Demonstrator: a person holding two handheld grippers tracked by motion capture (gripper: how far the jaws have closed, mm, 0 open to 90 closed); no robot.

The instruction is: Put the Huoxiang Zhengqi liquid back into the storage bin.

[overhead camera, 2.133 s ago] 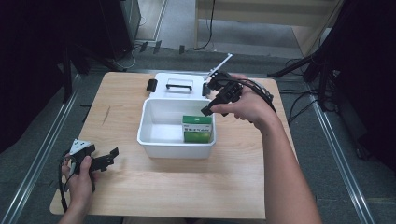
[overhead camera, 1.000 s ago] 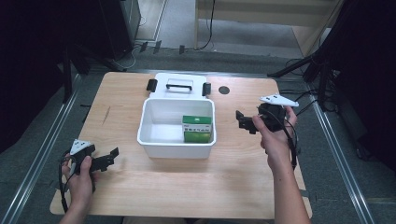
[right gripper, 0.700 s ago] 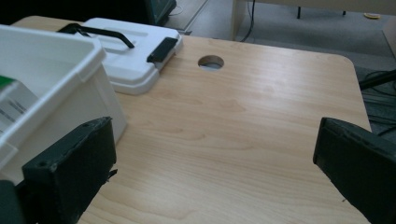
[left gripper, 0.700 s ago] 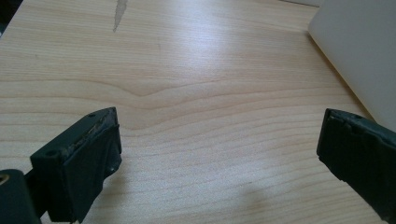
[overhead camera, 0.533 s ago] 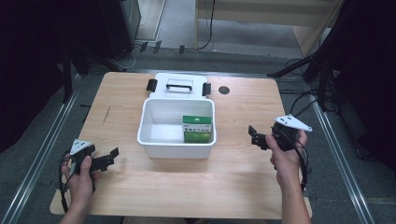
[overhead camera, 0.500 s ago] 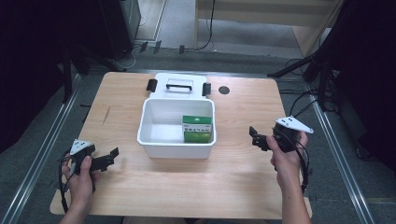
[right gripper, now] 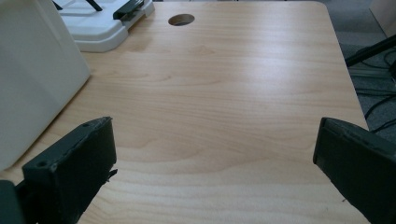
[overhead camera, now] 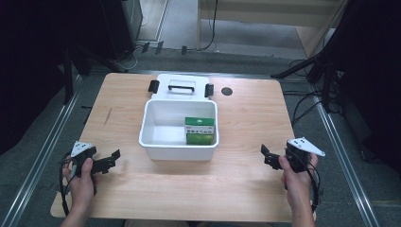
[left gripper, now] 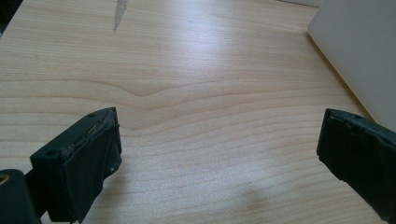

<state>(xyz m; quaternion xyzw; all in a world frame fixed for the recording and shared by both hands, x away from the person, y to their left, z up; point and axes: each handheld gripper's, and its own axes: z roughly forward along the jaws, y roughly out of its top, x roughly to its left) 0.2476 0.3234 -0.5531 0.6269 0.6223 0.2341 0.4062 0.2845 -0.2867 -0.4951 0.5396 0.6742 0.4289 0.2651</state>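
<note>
**Green box in the bin, both grippers drawn back**

The wooden counter (overhead camera: 246,189) carries a white bin (overhead camera: 156,142) at its middle, with the bin's lid (overhead camera: 180,86) lying flat just behind it, touching or nearly touching the far wall. A round hole (overhead camera: 227,91) sits in the counter to the right of the lid.

What has changed is on the right side. Two seconds ago the right gripper (overhead camera: 267,157) was over the far right corner of the bin, beside the green box (overhead camera: 199,131). Since then it has pulled away in stages to the right and toward the person, and now rests near the counter's right front edge, well apart from the bin. The green box stands where it was, inside the bin against its right wall. That reads as a finished placement: the box looks delivered and let go, and the likely remaining step is closing the bin with the lid.

The left gripper (overhead camera: 112,157) has not moved over these frames; it sits low at the left front of the counter, pointing toward the bin.

In the right gripper view, its jaws stand wide apart over bare wood, holding nothing and touching nothing, with the bin wall at the left edge. In the left gripper view, its jaws are likewise spread wide and empty, with the bin's wall just at the upper right.
</note>
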